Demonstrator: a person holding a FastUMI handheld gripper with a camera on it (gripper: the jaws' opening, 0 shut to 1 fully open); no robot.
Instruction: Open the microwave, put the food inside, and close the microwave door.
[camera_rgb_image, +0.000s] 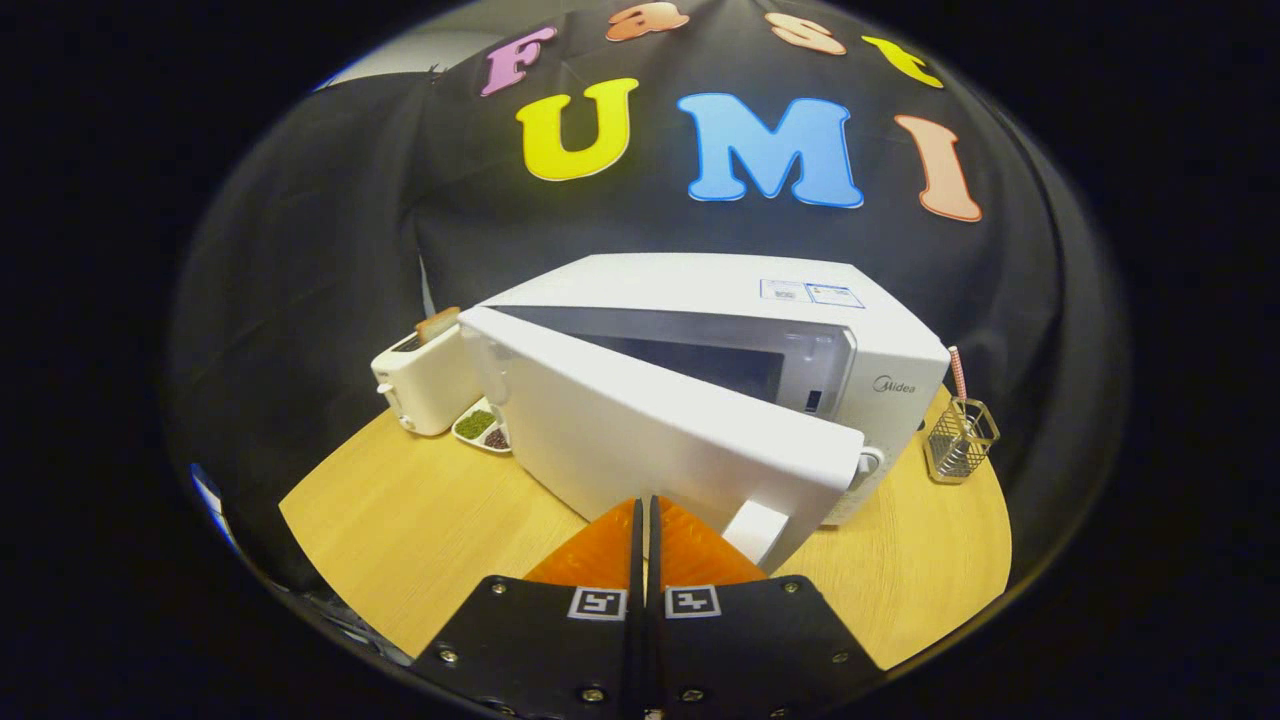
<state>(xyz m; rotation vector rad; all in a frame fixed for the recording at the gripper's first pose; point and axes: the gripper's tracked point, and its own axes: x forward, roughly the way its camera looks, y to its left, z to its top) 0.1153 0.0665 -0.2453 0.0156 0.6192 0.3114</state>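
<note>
I found the white microwave standing on the wooden table, its door swung partly open just ahead of my gripper, whose fingers were pressed together, empty. Left of it stood a toaster, then a small sectioned dish.

Bright overhead light, sharp focus, strong fisheye bending at the edges, booth wall dim

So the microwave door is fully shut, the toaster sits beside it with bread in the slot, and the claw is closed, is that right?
Not quite. In the gripper view the microwave door is swung partly open, not shut, showing the cavity behind it. The rest holds: the toaster sits beside the microwave with bread in its slot, and the claw is closed.
</note>
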